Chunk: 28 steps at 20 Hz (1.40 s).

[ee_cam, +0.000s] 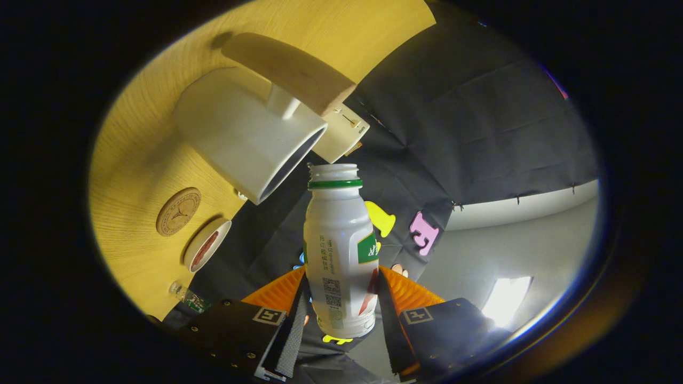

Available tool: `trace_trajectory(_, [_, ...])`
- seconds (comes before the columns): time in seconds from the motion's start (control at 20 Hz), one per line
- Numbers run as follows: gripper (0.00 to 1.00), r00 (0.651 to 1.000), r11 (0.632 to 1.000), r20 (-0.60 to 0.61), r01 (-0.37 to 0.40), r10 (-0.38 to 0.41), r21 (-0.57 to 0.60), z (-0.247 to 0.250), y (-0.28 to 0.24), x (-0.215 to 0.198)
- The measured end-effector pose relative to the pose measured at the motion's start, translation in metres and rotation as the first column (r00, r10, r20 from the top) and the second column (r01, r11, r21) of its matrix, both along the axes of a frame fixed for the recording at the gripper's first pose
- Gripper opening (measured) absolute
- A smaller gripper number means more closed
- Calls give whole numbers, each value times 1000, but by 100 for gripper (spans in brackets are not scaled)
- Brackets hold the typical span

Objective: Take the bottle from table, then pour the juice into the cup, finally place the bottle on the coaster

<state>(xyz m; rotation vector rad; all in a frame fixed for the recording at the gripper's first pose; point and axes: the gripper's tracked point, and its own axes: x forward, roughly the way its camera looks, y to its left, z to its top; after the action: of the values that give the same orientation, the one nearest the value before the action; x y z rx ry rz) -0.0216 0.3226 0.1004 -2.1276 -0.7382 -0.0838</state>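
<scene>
A white plastic bottle (339,250) with a green neck ring and no cap sits between my fingers; my gripper (339,306) is shut on its lower body. The view is rolled over, so the wooden table (133,160) runs up one side. The bottle's open mouth points at the rim of a white cup (245,133) that stands on the table, just ahead of the neck and close to the cup's opening. A round wooden coaster (178,212) lies on the table beside the cup, nearer to me.
A wooden block on a white stem (291,72) stands past the cup, with a small cream box (341,133) behind it. A round lid with a red inside (207,244) lies by the coaster. A tiny clear bottle (188,298) rests near the table edge.
</scene>
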Motion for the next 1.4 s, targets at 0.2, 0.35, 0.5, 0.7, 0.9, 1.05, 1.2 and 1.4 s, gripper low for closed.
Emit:
trace_trajectory(0.2, [65,1000,1000,1,-9,9,-9,0,1,-1])
trace_trajectory(0.35, [65,1000,1000,4,-10,10,-9,1,2,0])
trace_trajectory(0.5, [65,1000,1000,4,-7,7,-8,1,1,0])
trace_trajectory(0.7, [65,999,998,-43,21,-18,67,0,-11,10])
trace_trajectory(0.9, [65,999,988,-51,23,-16,152,8,-21,7])
trace_trajectory(1.05, [65,989,956,-145,70,-29,286,4,-37,16])
trace_trajectory(1.2, [65,977,911,-214,104,-18,400,0,-48,20])
trace_trajectory(1.4, [65,945,831,-327,169,17,530,-16,-59,25])
